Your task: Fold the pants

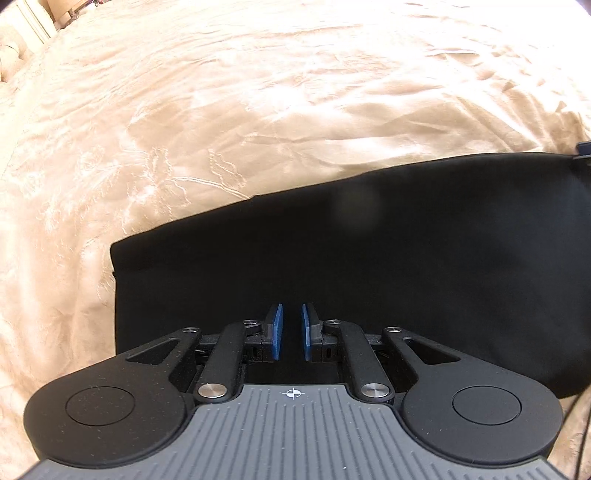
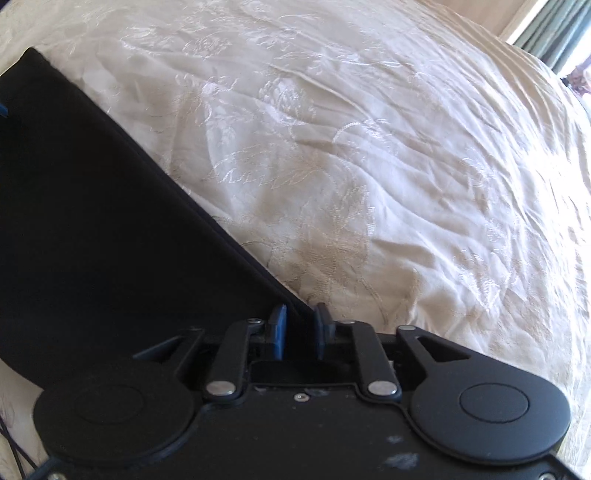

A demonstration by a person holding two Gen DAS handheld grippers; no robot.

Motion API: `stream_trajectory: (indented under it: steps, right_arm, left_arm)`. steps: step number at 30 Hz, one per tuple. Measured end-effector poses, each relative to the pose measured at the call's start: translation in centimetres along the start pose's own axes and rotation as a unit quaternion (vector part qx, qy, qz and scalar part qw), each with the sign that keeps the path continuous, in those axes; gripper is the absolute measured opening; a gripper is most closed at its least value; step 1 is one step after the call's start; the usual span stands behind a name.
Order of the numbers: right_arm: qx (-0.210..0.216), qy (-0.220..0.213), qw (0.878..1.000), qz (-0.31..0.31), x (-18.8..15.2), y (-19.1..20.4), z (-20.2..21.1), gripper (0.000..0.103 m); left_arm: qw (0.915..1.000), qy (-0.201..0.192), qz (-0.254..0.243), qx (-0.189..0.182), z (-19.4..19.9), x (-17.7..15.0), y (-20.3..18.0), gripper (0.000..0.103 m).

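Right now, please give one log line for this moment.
pants: black, flat on bedspread | left hand-held gripper: above pants | right hand-held gripper: at pants edge

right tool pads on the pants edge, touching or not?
Cannot tell. In the right wrist view the pants edge runs between the right tool pads, but black cloth on black fingers hides any contact or gap.

We are seeing strong daylight washing over the bedspread (image 1: 258,110), blowing out to glare toward twelve o'clock in the left wrist view. In the right wrist view, light is coming from a window (image 2: 554,33) at one o'clock. The black pants (image 1: 369,258) are reading as featureless dark. Fisheye bending is curving every edge; the corners are softening.
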State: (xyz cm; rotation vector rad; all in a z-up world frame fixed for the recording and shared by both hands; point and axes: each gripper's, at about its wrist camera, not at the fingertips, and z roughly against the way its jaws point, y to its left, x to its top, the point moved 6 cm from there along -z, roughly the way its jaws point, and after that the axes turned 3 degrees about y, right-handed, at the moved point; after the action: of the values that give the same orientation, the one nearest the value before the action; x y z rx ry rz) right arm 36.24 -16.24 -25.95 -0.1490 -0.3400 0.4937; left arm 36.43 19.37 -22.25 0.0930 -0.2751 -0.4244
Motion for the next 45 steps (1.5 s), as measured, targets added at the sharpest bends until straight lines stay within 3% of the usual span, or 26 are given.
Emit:
stream_trajectory:
  steps: [2, 6, 12, 17, 22, 27, 30, 33, 35, 38, 42, 45]
  right_arm:
    - [-0.01, -0.021, 0.999, -0.039, 0.4, -0.4, 1.5, 0.023]
    - [0.017, -0.065, 0.992, -0.103, 1.3, 0.9, 5.0, 0.023]
    - [0.097, -0.104, 0.983, -0.119, 2.7, 8.9, 9.3, 0.023]
    - [0.126, -0.112, 0.982, -0.087, 1.9, 15.6, 12.6, 0.023]
    - [0.126, -0.11, 0.982, -0.092, -0.4, 18.8, 14.9, 0.023]
    - [0.109, -0.082, 0.984, -0.112, -1.3, 19.5, 12.0, 0.018]
    - [0.105, -0.045, 0.983, -0.145, -1.0, 19.6, 8.3, 0.015]
    - [0.101, -0.015, 0.986, -0.133, -0.7, 20.1, 5.4, 0.011]
    - [0.096, -0.014, 0.987, -0.127, -0.3, 20.1, 5.6, 0.011]
    - [0.095, -0.031, 0.984, -0.148, -0.6, 19.5, 7.9, 0.019]
    - [0.087, -0.046, 0.973, -0.208, -3.0, 17.4, 11.0, 0.023]
    - [0.071, -0.043, 0.963, -0.255, -5.8, 14.9, 12.5, 0.025]
  left_arm:
    - [0.9999, 0.007, -0.005, -0.005, -1.2, 0.6, 1.0, 0.011]
    - [0.999, 0.012, -0.042, -0.008, -2.9, 2.1, 1.3, 0.01]
    - [0.998, 0.004, -0.058, 0.025, -2.6, 2.9, 0.3, 0.006]
    - [0.9992, -0.019, -0.029, 0.022, 0.6, 0.6, 0.7, 0.008]
    - [0.9996, -0.028, -0.001, -0.004, 4.1, -3.3, 0.9, 0.009]
    - [0.9996, -0.013, -0.013, -0.021, 5.0, -7.0, -0.7, 0.009]
    - [0.9994, -0.011, -0.022, -0.025, 5.2, -7.4, -1.4, 0.009]
    - [0.9987, -0.026, -0.023, -0.038, 7.1, -7.4, -2.5, 0.009]
    - [0.9978, -0.036, -0.022, -0.052, 7.7, -6.7, -3.4, 0.01]
    - [0.9957, -0.046, -0.02, -0.078, 7.8, -5.6, -5.2, 0.01]
    - [0.9918, -0.054, -0.029, -0.112, 7.4, -4.0, -8.7, 0.01]
    - [0.9916, -0.042, -0.041, -0.115, 6.0, -3.4, -11.3, 0.01]
